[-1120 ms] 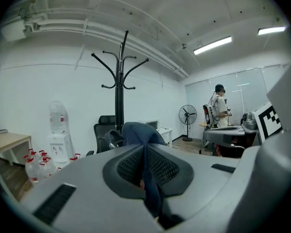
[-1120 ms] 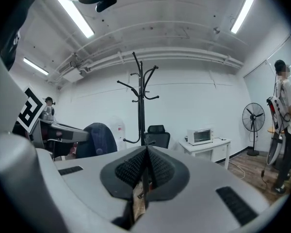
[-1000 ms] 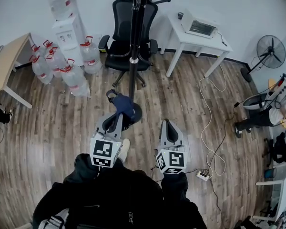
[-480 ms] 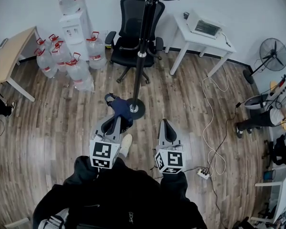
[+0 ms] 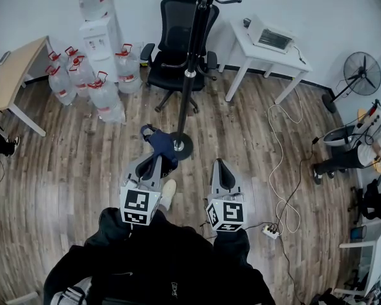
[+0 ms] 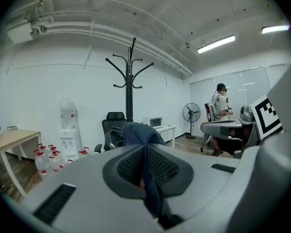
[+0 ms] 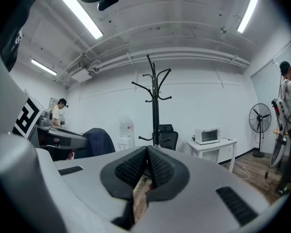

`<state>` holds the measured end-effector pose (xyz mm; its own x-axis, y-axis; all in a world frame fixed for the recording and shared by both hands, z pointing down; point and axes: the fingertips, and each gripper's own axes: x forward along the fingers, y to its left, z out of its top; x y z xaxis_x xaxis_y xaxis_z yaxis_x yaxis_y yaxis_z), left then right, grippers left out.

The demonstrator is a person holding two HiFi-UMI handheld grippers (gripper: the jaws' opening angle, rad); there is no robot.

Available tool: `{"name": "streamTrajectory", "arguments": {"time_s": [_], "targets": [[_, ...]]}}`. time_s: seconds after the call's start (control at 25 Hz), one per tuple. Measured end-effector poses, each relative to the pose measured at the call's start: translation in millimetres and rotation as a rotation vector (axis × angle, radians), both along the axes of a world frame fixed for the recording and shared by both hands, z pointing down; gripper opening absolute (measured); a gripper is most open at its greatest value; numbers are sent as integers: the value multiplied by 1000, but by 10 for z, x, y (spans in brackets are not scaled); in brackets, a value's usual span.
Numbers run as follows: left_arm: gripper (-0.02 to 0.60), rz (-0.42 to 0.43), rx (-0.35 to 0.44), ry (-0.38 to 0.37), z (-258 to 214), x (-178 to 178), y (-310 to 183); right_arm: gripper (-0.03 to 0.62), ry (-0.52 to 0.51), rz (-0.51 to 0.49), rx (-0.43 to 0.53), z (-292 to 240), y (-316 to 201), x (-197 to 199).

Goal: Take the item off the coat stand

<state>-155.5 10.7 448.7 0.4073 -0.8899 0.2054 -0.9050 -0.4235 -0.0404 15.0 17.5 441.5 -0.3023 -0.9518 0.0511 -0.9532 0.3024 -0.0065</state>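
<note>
1. Already, the dark blue item (image 5: pixel 159 142) is seen off the coat stand (image 5: pixel 189 75). It is clamped between the pads (image 6: pixel 128 165) of the left gripper (image 5: pixel 155 162), whose jaws are closed on a fold of the cloth, as is shown plainly in the left gripper view.
2. The stand's hooks (image 6: pixel 130 72) are found bare in both gripper views, and nothing is seen hanging on the pole.
3. The item is held in the air in front of the person, apart from the pole. In the head view it is seen just beside the stand's round base (image 5: pixel 181 146), but that closeness is judged to come from the steep downward look, not from touch.
4. The right gripper (image 5: pixel 221 165) is carried alongside with its jaws pressed together and nothing held. Only a sliver of floor (image 7: pixel 139 198) is glimpsed below the pads.
5. The lifting-off is therefore judged done. What may be left is for the item to be carried clear and perhaps set down, though no place for that is named.
6. The item's long axis is run forward from the jaws, away from the person and a touch to the left in the head view. A small loop (image 5: pixel 146 129) is shown at the far end.
7. In the left gripper view the cloth is humped up above the pads, and a narrow strip is drawn down between them.
</note>
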Motion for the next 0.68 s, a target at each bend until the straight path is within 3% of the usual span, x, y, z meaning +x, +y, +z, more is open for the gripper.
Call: {"name": "streamTrajectory", "arguments": {"time_s": [0.68], "targets": [[31,24,-1,-2,19,-93,-73,15,7,24,-9,35,-42,-89]]}}
